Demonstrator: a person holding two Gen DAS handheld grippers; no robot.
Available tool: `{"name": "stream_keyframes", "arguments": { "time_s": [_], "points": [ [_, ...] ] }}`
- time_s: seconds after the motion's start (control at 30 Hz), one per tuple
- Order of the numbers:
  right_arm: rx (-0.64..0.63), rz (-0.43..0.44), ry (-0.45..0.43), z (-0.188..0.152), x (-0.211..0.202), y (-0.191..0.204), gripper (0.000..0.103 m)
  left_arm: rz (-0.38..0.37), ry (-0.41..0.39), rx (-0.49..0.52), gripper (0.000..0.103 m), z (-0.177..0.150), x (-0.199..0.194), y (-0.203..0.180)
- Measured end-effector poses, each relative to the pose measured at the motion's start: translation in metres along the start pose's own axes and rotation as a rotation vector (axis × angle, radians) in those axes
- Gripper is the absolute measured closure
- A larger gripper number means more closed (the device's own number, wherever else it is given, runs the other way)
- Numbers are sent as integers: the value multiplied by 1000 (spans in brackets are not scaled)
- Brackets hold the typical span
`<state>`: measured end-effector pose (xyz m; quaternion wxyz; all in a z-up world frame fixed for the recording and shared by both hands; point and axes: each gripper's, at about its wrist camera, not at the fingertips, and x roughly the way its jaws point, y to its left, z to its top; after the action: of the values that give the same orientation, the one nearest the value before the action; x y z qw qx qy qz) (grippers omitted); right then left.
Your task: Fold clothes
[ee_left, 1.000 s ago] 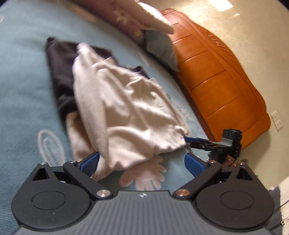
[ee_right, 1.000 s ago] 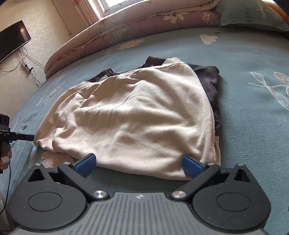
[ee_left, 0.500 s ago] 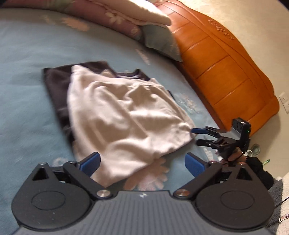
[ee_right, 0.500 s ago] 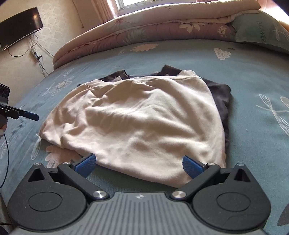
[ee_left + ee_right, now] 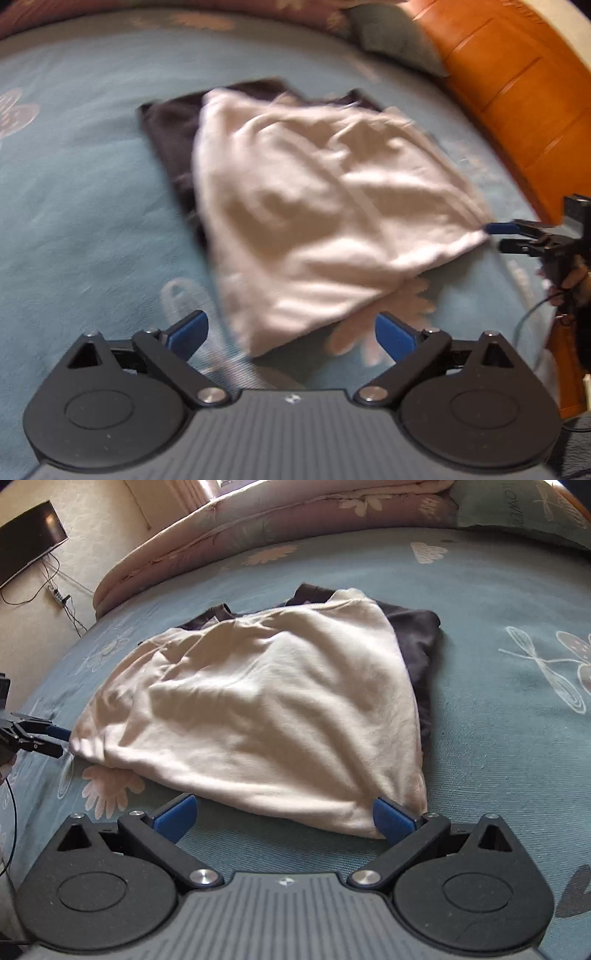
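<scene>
Four fingers spread wide; two garments stacked.

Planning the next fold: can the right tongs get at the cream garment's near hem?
Probably yes: the right tongs stand open right at the cream garment's near hem, with nothing lying between.

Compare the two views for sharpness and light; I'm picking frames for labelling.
Left wrist view: motion-blurred, the cream garment and dark garment edges are smeared and the light is dim. Right wrist view: sharp, sun patches on the cream garment, fisheye bending of the bedsheet.
</scene>
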<state>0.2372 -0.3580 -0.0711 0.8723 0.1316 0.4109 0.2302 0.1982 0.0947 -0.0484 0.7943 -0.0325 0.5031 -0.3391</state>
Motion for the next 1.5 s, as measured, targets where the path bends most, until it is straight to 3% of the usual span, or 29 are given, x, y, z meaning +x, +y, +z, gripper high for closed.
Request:
{"name": "stream_keyframes", "arguments": {
  "time_s": [0.1, 0.2, 0.3, 0.4, 0.5, 0.57, 0.7, 0.77, 0.83, 0.9, 1.07, 1.2, 1.33, 1.4, 1.5],
  "points": [
    [58, 23, -29, 4, -17, -6, 0, -42, -49, 33, 6, 12, 11, -26],
    [30, 121, -25, 20, 14, 22, 0, -55, -49, 17, 6, 19, 36, -37],
    [-40, 202, 37, 26, 59, 53, 0, -38, -25, -78, 7, 13, 52, -23],
    [-154, 223, 93, 19, 91, 82, 0, -52, -33, -95, 5, 2, 43, -10],
    [-262, 157, 167, 1, 101, 90, 0, 6, -2, -53, 5, -6, 27, -7],
    [-295, 140, 169, -6, 89, 89, 0, 7, -4, -54, 6, -5, 18, -10],
    [-327, 23, 113, -3, 54, 82, 0, -54, -67, 66, 5, 2, 19, -45],
    [-328, -72, 60, 1, 37, 65, 0, -77, -53, 100, 5, 2, 36, -64],
    [-253, -145, 28, 4, 24, 36, 0, -67, -19, 119, 5, -1, 57, -76],
    [-143, -234, 37, 1, 10, 2, 0, -13, 39, 106, 5, -7, 76, -78],
    [-96, -291, 65, -18, -29, -23, 0, 51, -1, 150, 5, -13, 55, -85],
    [-239, -346, 45, -14, -39, 5, 0, 254, -89, 358, 5, -7, 38, -114],
    [-498, -420, 76, -5, -8, 52, 0, 511, -121, 627, 5, -4, 62, -145],
    [-640, -445, 99, -6, 17, 73, 0, 591, -107, 758, 5, -13, 79, -155],
    [-785, -455, 149, -10, 50, 95, 0, 648, -54, 922, 5, -28, 104, -162]
  ]
}}
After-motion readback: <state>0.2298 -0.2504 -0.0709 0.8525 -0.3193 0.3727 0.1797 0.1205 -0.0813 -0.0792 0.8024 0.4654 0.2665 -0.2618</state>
